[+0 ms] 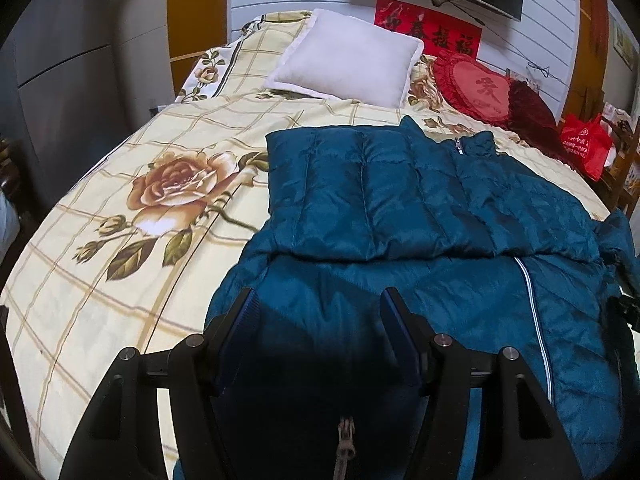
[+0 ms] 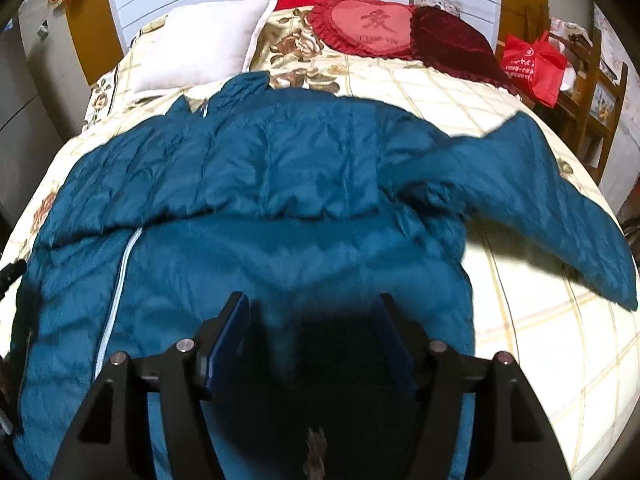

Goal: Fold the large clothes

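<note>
A teal quilted down jacket (image 1: 420,216) lies front up on the bed, collar toward the pillows, with a white zip line (image 1: 536,320). One sleeve lies folded across its chest (image 1: 344,196). In the right wrist view the jacket (image 2: 260,184) fills the middle and its other sleeve (image 2: 540,192) stretches out to the right over the sheet. My left gripper (image 1: 318,300) is open and empty, low over the jacket's lower left part. My right gripper (image 2: 310,306) is open and empty, over the jacket's lower right part.
The bed has a cream checked sheet with roses (image 1: 120,220). A white pillow (image 1: 352,58), a red heart cushion (image 2: 368,26) and a dark red cushion (image 2: 452,38) lie at the head. A red bag (image 2: 532,66) sits on wooden furniture at the right.
</note>
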The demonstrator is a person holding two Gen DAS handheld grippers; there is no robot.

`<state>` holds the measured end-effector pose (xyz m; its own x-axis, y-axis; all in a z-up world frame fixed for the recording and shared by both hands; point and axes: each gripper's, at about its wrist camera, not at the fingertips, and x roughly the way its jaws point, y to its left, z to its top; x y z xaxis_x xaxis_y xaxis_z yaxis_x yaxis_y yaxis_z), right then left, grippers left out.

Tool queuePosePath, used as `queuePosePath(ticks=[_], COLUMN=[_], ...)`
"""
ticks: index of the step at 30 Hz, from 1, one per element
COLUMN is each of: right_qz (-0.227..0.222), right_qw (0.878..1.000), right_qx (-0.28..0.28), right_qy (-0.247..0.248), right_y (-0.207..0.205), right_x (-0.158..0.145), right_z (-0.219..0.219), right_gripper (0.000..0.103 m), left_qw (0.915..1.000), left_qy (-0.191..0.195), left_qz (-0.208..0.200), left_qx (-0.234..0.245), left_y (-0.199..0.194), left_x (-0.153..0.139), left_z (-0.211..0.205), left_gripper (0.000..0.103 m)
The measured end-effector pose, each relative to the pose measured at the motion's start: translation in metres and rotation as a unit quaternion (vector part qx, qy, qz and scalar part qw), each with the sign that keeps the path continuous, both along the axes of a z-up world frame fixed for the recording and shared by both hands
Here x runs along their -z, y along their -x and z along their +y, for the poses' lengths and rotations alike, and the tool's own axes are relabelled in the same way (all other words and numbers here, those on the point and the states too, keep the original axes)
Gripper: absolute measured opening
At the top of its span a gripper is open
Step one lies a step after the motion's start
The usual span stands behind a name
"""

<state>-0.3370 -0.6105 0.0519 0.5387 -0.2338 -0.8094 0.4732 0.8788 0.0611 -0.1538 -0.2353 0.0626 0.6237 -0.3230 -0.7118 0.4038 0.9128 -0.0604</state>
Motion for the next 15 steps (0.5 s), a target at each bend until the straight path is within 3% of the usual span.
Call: queuePosePath(ticks=[15], right_qz=[0.005], right_qw=[0.999], right_qx=[-0.034], right_qy=[-0.002], right_y=[0.044], right_x=[0.011], right_z=[0.036], right_gripper=[0.070], left_qw=[0.9998], left_qy=[0.003], left_qz=[0.004], left_qx=[0.020], left_y=[0.054], left_x=[-0.003], left_z=[-0.016], left_gripper=[0.045])
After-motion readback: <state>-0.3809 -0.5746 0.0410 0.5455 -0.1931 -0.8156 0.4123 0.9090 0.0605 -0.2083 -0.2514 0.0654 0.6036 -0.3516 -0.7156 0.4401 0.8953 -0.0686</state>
